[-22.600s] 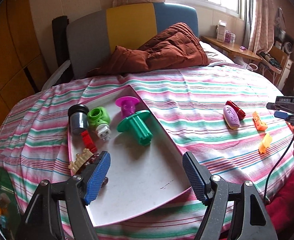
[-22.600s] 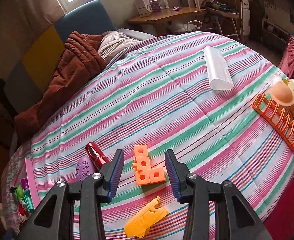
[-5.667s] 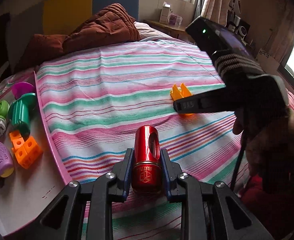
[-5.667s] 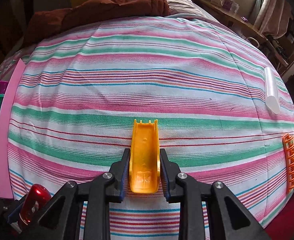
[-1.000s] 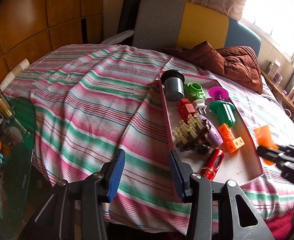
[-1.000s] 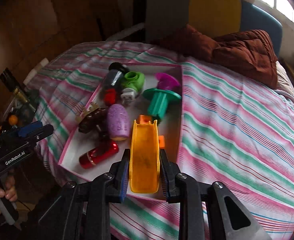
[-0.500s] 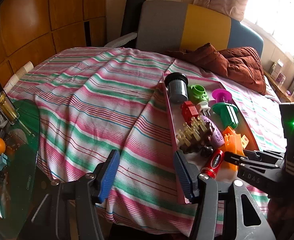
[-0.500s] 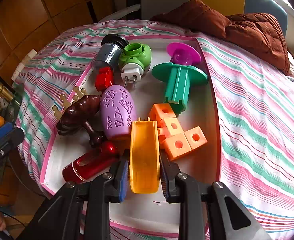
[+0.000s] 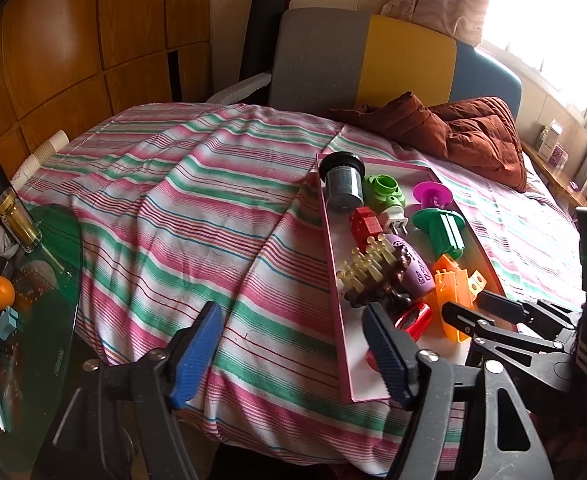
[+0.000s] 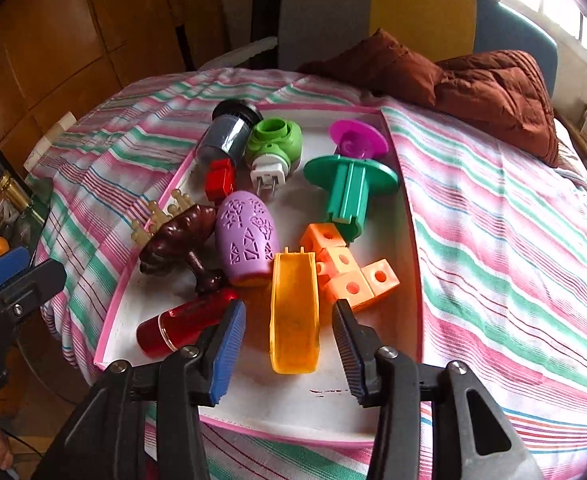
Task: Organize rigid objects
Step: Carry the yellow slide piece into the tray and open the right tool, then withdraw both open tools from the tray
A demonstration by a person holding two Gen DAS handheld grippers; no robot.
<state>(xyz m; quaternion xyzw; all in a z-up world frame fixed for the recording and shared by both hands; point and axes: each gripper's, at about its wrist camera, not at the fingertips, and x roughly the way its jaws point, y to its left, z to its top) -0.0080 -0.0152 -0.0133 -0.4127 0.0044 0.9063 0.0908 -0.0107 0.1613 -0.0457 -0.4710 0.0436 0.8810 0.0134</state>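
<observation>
Right gripper [image 10: 289, 348]: jaws spread wide, holding nothing; the yellow toy slide [image 10: 293, 312] lay between the fingers without touching either pad.
Left gripper [image 9: 293, 344]: jaws wide apart, empty, hovering over the striped bedspread [image 9: 181, 224] just left of the tray.
Yellow toy slide: lay flat in the pink-rimmed tray [image 10: 407, 216], near edge, its far end against the orange block cluster [image 10: 345, 264] and just beside the purple egg-shaped piece [image 10: 247, 238].
Tray contents: red metallic cylinder [image 10: 185, 320] at the near left corner, brown toy tree [image 10: 181, 236], red brick [image 10: 220, 178], grey jar [image 10: 225, 132], green plug-in device [image 10: 273, 148], teal spindle [image 10: 349, 188], magenta disc [image 10: 357, 136].
Task status (judgement): no loose toy showed on the bedspread; collecting looked almost finished.
Risk 1: in pulling back, the left finger of the right gripper could clip the red cylinder, which would roll easily on the smooth tray floor.
Risk 2: the tray sat on soft bedding near the bed's edge; a downward push on its near rim could tip it and spill the pile.
Risk 3: the two grippers were close together at the near left corner and could collide.
</observation>
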